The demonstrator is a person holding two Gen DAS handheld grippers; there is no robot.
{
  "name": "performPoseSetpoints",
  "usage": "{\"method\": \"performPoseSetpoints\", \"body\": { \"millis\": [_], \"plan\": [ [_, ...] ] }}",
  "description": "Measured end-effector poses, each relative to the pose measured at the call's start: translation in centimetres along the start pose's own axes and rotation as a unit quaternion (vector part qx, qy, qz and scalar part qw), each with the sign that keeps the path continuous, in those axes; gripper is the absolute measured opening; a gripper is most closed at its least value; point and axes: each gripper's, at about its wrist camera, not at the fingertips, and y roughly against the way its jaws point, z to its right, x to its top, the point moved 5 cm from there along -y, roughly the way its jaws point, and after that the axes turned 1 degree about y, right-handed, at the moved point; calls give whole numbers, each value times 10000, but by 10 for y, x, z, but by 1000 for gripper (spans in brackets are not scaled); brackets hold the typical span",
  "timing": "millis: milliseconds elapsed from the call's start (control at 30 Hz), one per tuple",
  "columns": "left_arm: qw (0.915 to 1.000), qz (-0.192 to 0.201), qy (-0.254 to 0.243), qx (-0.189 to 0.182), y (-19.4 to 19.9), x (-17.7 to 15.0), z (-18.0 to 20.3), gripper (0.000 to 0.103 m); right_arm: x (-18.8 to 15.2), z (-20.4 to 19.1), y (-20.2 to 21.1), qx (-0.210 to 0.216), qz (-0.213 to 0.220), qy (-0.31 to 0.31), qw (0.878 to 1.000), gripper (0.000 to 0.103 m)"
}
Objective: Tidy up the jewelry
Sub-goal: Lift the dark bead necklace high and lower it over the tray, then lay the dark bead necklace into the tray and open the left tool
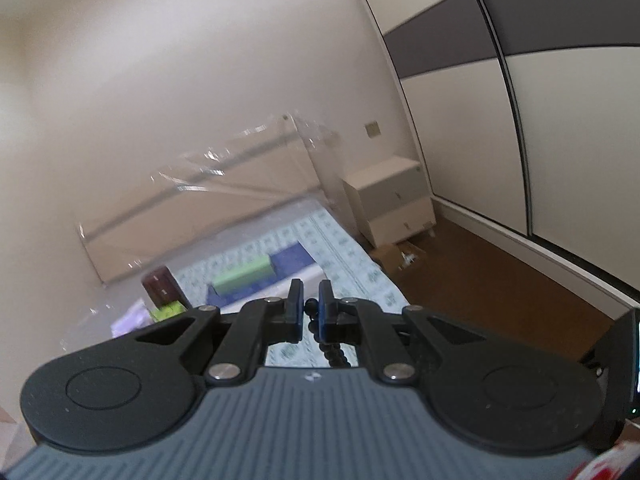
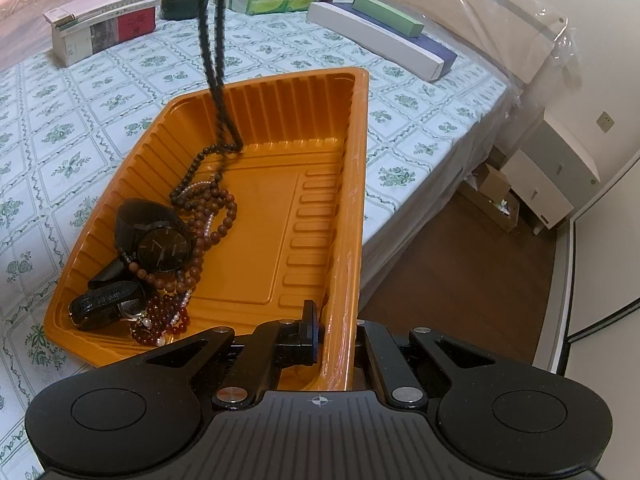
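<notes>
The left gripper [image 1: 310, 312] pinches a dark bead strand [image 2: 212, 40], its tail coiling into the tray [image 2: 320, 184] at twelve o'clock; the right gripper [image 2: 332, 332] clamps the tray wall. Next: lower, release.

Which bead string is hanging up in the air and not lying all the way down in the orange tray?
The dark bead necklace. It hangs from above with only its end touching the orange tray. The brown bead strand and red bead strand lie flat inside.
</notes>
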Motion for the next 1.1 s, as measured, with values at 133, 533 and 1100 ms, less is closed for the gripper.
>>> {"method": "performPoseSetpoints", "body": {
  "millis": [133, 533, 1100],
  "plan": [
    [9996, -227, 47, -157, -14, -17, 7, 6, 0, 0, 0, 2, 0, -3, 10000, 3],
    [9942, -933, -86, -520, -45, -72, 33, 6, 0, 0, 0, 1, 0, -5, 10000, 3],
    [9849, -1407, -494, -879, -65, -108, 57, 6, -2, 0, -1, -2, -16, 5, 10000, 4]
  ]
}}
